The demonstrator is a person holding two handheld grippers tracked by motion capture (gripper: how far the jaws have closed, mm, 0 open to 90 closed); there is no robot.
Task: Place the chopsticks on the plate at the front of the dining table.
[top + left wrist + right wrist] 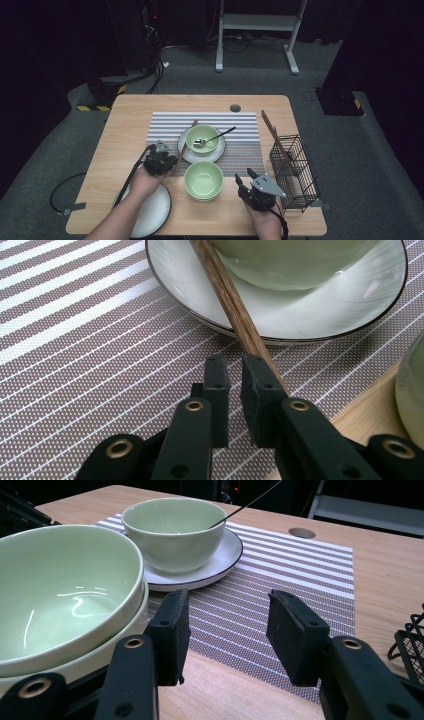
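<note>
High view: a wooden table (125,130) is seen in the middle of the frame, with a striped placemat (245,145) laid across its centre. On the placemat a white saucer (187,152) is set, and a green bowl (202,138) with a spoon (214,136) in it stands on that saucer. A wooden chopstick (186,141) is laid slantwise from the upper centre toward the lower left, its lower part resting over the saucer's left rim. The left gripper (165,161) is held at the lower end of this chopstick, left of centre. Just below the saucer a second green bowl (203,180) is placed on the bare wood. A white plate (152,212) lies at the lower left, partly under the person's forearm. At the right edge a black wire basket (295,172) is stood, with another chopstick (274,134) leaning out of it.

In the left gripper view the jaws are pressed almost together in the lower centre, with a narrow gap showing between the pads. The chopstick (230,297) is seen running down from the top of the frame across the saucer (320,315) and passing behind the right-hand pad; whether it is actually pinched cannot be told.

The right gripper (248,186) is held at the lower right, beside the near bowl. In the right gripper view its jaws are spread apart over the placemat (300,580) with nothing between them, and the near bowl (65,590) is seen at the left.
</note>
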